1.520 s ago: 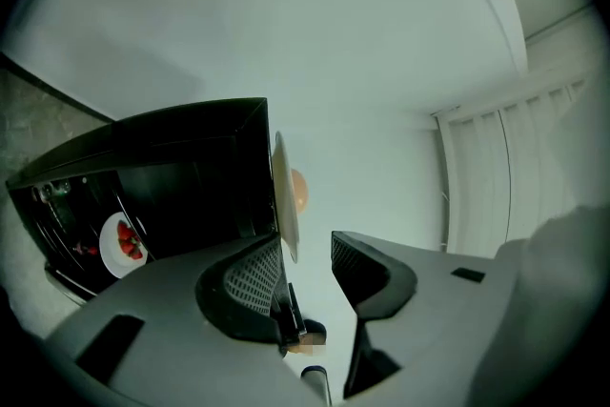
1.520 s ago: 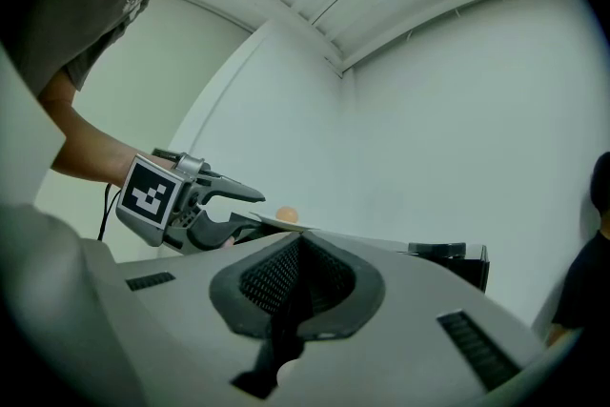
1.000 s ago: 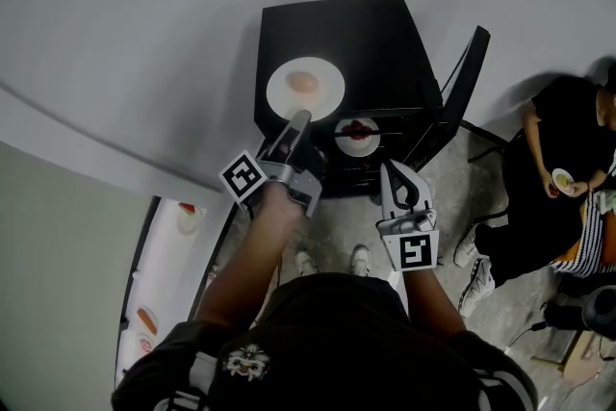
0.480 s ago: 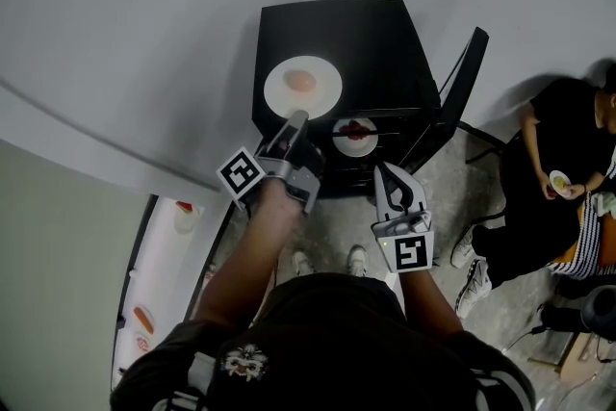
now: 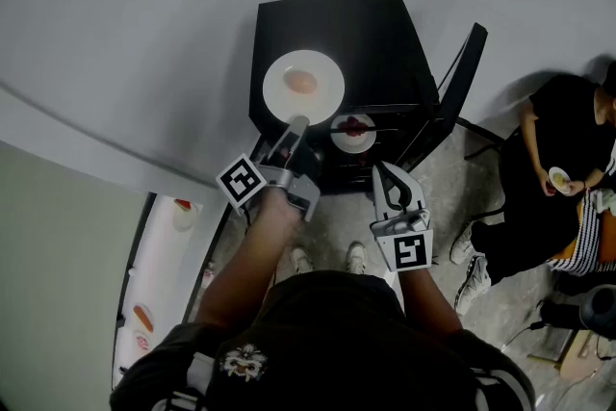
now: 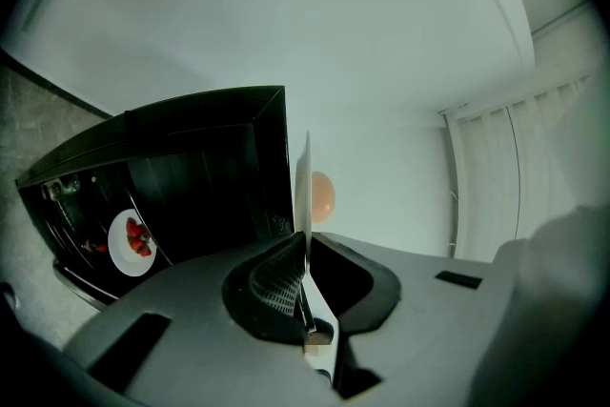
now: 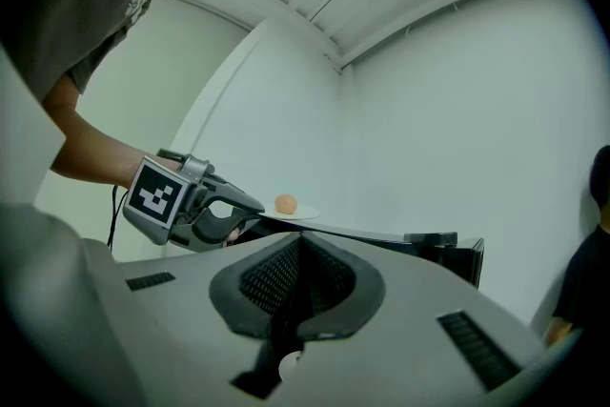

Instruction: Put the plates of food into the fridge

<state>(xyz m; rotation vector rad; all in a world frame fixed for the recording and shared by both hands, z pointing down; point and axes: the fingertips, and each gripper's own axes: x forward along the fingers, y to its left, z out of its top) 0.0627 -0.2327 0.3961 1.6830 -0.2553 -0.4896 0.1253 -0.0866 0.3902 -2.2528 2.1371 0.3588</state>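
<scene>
A white plate [image 5: 322, 96] with a round orange-brown piece of food [image 5: 302, 82] lies on top of the black fridge [image 5: 375, 38]. My left gripper [image 5: 296, 123] reaches to the plate's near rim. Its jaws are closing, and the thin rim [image 6: 305, 186] stands pinched between the pads, with the food [image 6: 322, 193] just beyond. Inside the open fridge, a second white plate with strawberries [image 5: 354, 132] rests on a shelf; the left gripper view shows it too [image 6: 132, 241]. My right gripper [image 5: 386, 170] hangs shut and empty in front of the fridge, to the right of the left one.
The fridge door [image 5: 464, 72] stands open to the right. A person in black [image 5: 563, 159] stands at the far right holding a small dish. A white counter [image 5: 159, 294] with more plates of food runs along the lower left. A pale wall is behind the fridge.
The left gripper's jaws have closed on the plate's near rim. The right gripper has drifted slightly left and stayed shut.
</scene>
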